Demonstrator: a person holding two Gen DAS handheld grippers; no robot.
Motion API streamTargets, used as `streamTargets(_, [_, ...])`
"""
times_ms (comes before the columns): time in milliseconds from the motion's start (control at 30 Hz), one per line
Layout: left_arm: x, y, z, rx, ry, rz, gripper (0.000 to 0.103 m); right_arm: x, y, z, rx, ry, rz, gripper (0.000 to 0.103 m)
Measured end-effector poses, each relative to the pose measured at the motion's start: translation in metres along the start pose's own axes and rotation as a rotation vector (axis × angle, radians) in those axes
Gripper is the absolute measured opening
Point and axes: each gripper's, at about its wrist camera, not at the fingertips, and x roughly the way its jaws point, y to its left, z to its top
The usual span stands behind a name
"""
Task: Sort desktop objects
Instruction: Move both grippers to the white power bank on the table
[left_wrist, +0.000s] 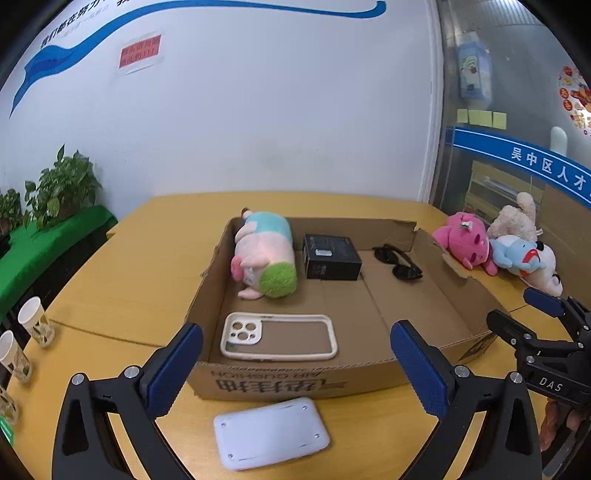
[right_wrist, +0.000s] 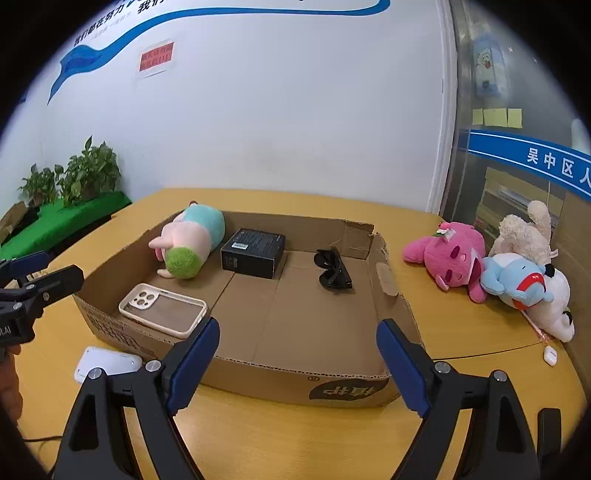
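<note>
One white pad (left_wrist: 271, 432) before box (left_wrist: 280, 380) holding four items.

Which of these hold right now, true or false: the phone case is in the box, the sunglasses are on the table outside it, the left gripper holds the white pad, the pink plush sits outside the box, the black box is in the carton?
1. The phone case lies inside the box. True.
2. The sunglasses lie on the table outside the box. False: they are inside it, near its right wall.
3. The left gripper holds the white pad. False: its jaws are open and empty; the pad lies on the table.
4. The pink plush sits outside the box. True.
5. The black box is in the carton. True.
</note>
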Motion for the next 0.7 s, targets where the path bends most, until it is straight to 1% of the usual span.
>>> streamTargets(200, [0.009,0.033,-0.006,-0.06,0.042,0.025,0.103,0.006,0.008,-0.003,-0.028,0.03,0.053,0.087])
streamTargets(233, [0.01,0.038,-0.007,-0.066,0.048,0.029,0.103,0.006,0.01,-0.004,-0.035,0.033,0.073,0.087])
streamTargets(267, [0.011,0.046,-0.01,-0.072,0.058,0.032,0.103,0.006,0.013,-0.006,-0.04,0.039,0.104,0.087])
streamTargets(333, [0.016,0.059,-0.015,-0.081,0.092,0.039,0.103,0.009,0.021,-0.012,-0.054,0.065,0.197,0.087])
streamTargets(400, [0.024,0.074,-0.025,-0.092,0.148,0.041,0.103,0.013,0.031,-0.019,-0.072,0.101,0.268,0.087])
streamTargets(467, [0.034,0.088,-0.038,-0.106,0.213,0.033,0.102,0.021,0.046,-0.028,-0.1,0.147,0.322,0.087])
streamTargets(567, [0.048,0.104,-0.056,-0.148,0.298,-0.015,0.101,0.033,0.068,-0.038,-0.119,0.212,0.416,0.087])
streamTargets(633, [0.057,0.11,-0.066,-0.187,0.348,-0.061,0.098,0.041,0.083,-0.043,-0.116,0.251,0.495,0.087])
streamTargets(700, [0.067,0.113,-0.075,-0.216,0.398,-0.124,0.095,0.047,0.095,-0.047,-0.128,0.277,0.529,0.087])
